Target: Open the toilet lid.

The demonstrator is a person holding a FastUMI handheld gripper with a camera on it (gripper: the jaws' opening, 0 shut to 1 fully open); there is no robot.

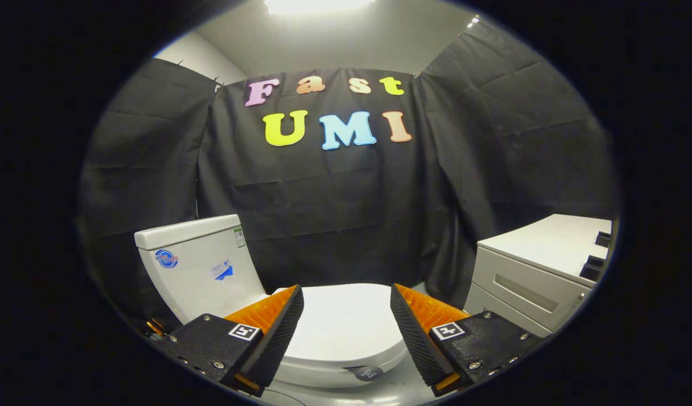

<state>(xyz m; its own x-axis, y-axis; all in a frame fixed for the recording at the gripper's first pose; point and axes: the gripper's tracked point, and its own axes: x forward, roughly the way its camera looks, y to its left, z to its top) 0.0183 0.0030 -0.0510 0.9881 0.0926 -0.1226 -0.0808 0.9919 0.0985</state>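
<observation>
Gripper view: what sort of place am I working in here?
Likely a mock bathroom in a cloth-walled booth: a white toilet with its lid down, its tank behind, a white cabinet beside it. The tongs hang open above the lid.

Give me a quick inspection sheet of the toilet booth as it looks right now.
Surface: pale floor below the toilet.
Job's things: toilet lid down, closed; tank behind it.
Clutter: nothing seen.
Grippers: gripper open, fingers spread above the lid, one over each side, not touching it as far as I can tell.
Cables: nothing seen.
Surroundings: black cloth wall behind; white cabinet beside the toilet; ceiling light on.
</observation>
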